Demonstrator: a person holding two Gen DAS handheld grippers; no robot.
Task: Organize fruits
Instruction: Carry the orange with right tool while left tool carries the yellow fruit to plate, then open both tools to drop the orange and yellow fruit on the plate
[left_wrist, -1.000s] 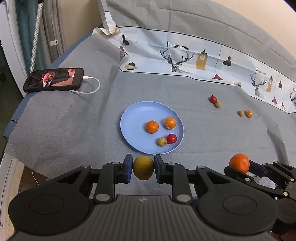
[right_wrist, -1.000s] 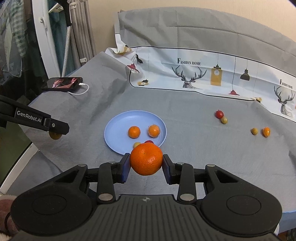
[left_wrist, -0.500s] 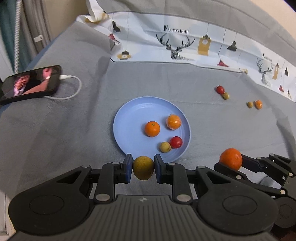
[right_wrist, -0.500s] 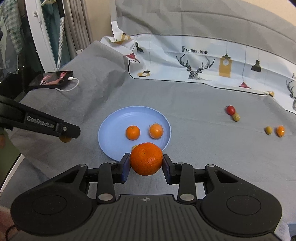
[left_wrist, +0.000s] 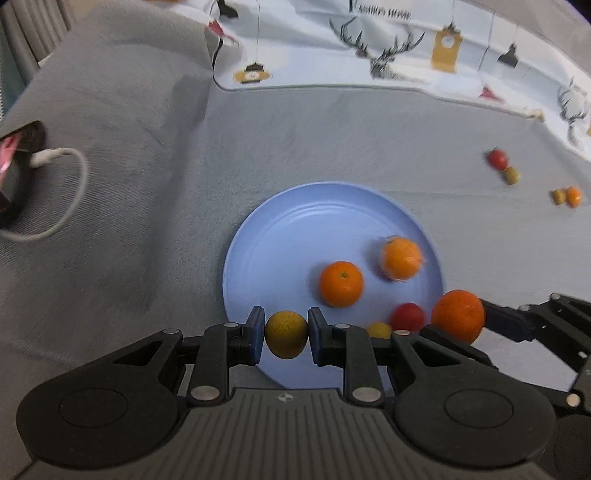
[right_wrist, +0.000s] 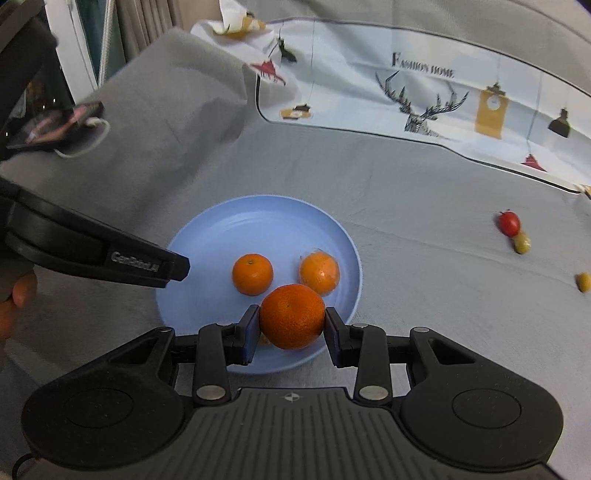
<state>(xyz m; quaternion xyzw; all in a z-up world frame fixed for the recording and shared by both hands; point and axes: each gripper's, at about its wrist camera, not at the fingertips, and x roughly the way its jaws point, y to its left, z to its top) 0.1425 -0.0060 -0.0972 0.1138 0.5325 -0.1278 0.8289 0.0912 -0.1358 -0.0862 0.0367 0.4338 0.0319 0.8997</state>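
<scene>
A blue plate (left_wrist: 288, 236) (right_wrist: 229, 229) lies on the grey cloth. It holds two small oranges (left_wrist: 341, 284) (left_wrist: 401, 258) (right_wrist: 252, 274) (right_wrist: 320, 272), a red tomato (left_wrist: 407, 316) and a small yellow fruit (left_wrist: 378, 329). My left gripper (left_wrist: 286, 334) is shut on a yellow-green fruit (left_wrist: 286, 334) over the plate's near left rim. My right gripper (right_wrist: 292, 321) is shut on a large orange (right_wrist: 292, 321) (left_wrist: 458, 315) over the plate's near right rim. Its tip hides the tomato in the right wrist view.
On the cloth to the right lie a red tomato (left_wrist: 497, 158) (right_wrist: 509, 222), a green-yellow fruit (left_wrist: 511, 175) (right_wrist: 521, 242), and a yellow and an orange fruit (left_wrist: 566, 195). A phone (right_wrist: 55, 123) with a white cable (left_wrist: 62, 192) lies at the left. A printed white cloth (right_wrist: 424, 92) covers the back.
Both grippers have moved forward with their fruits and now hang over the plate's near rim. The plate looks larger and closer in both views.
</scene>
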